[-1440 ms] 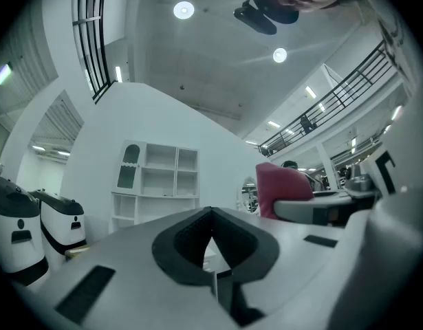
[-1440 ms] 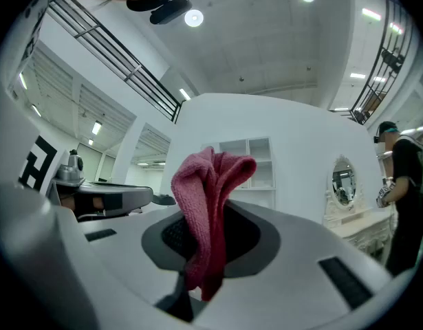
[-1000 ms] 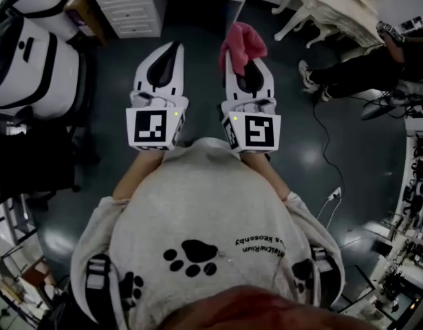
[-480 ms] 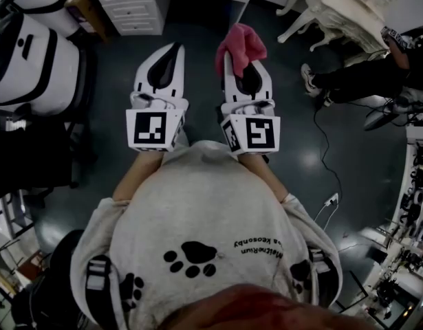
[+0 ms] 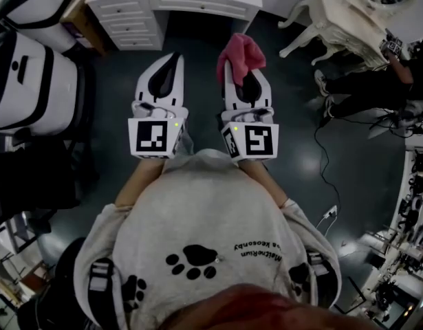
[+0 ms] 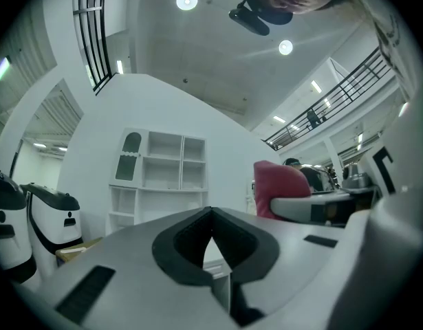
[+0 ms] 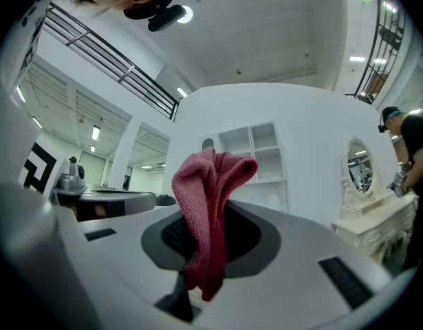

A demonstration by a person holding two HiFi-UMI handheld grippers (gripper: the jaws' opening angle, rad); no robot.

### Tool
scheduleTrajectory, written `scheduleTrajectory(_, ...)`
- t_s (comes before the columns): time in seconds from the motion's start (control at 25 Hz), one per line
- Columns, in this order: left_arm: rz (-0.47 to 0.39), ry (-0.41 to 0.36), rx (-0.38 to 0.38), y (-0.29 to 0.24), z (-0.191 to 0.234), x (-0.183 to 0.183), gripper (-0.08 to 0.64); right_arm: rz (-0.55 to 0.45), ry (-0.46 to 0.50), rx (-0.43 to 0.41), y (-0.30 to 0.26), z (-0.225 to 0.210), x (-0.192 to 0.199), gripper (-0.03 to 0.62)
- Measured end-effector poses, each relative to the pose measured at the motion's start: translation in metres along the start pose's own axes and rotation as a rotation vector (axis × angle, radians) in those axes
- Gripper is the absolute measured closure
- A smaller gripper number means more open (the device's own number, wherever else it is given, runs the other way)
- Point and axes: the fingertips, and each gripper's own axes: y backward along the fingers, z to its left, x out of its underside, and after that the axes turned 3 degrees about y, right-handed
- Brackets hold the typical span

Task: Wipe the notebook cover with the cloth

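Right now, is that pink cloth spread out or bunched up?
Bunched up: the pink cloth stands crumpled in folds, pinched between the shut jaws of the right gripper.

We see open dark floor (image 5: 204,47) ahead of and between the left gripper (image 5: 175,56) and the right gripper (image 5: 240,71), which are held side by side with only a narrow gap. Straight ahead a white drawer unit (image 5: 128,16) closes the way; the recess beside its drawers looks open, though it is too dark to be sure. Bulky black-and-white machines (image 5: 25,74) crowd the left. On the right a white carved table (image 5: 342,12) and a person's legs (image 5: 366,91) block any wide sweep.
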Motion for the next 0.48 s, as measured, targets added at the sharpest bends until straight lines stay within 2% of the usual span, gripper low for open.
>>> scheduleTrajectory(0.24,-0.006,-0.007,0.033,-0.079,0.058,-0.001,0.549,-0.003,0.006,0.046,-0.087,-0.021,0.006,0.514)
scheduleTrajectory(0.48,-0.001,-0.014,0.085,-0.138,0.09,0.003,0.549,0.006,0.013,0.082,-0.15,-0.036,0.015,0.514)
